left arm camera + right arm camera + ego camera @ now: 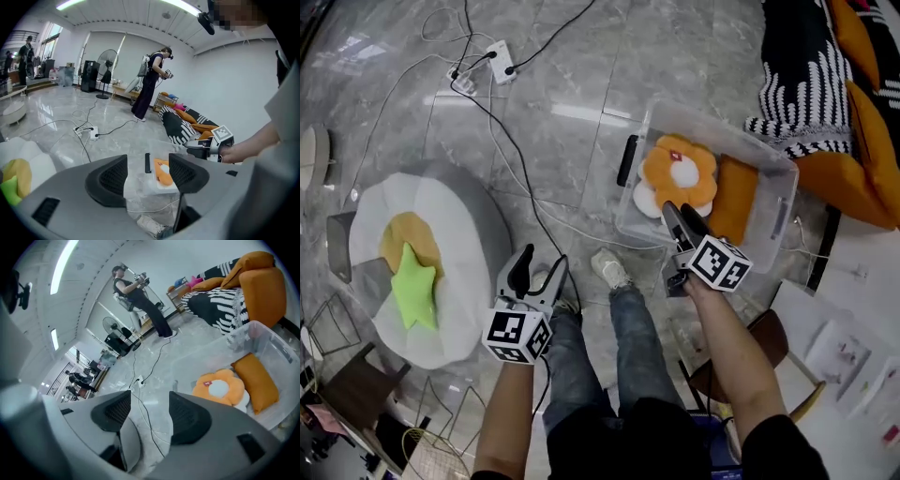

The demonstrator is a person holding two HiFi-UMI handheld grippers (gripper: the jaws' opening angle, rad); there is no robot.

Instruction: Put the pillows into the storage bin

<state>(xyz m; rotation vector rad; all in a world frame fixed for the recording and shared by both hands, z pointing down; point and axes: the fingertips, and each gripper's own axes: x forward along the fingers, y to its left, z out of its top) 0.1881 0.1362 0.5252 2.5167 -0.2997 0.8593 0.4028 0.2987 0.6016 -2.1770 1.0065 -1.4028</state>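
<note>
On floor at my left, big white round beanbag carries yellow round pillow and green star-shaped pillow, neither binned yet. Clear plastic storage bin at right holds orange flower-shaped pillow and orange rectangular pillow. My left gripper and right gripper: jaws apart, empty. Risk: thin black cable crossing the floor between could snag my feet, and bin rim could catch a pillow. Bare floor otherwise roomy.

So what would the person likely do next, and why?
Probably swing the left gripper toward the green star pillow on the white beanbag: its jaws stand open and empty, the clear bin already holds two orange pillows, and the star lies outside.
</note>
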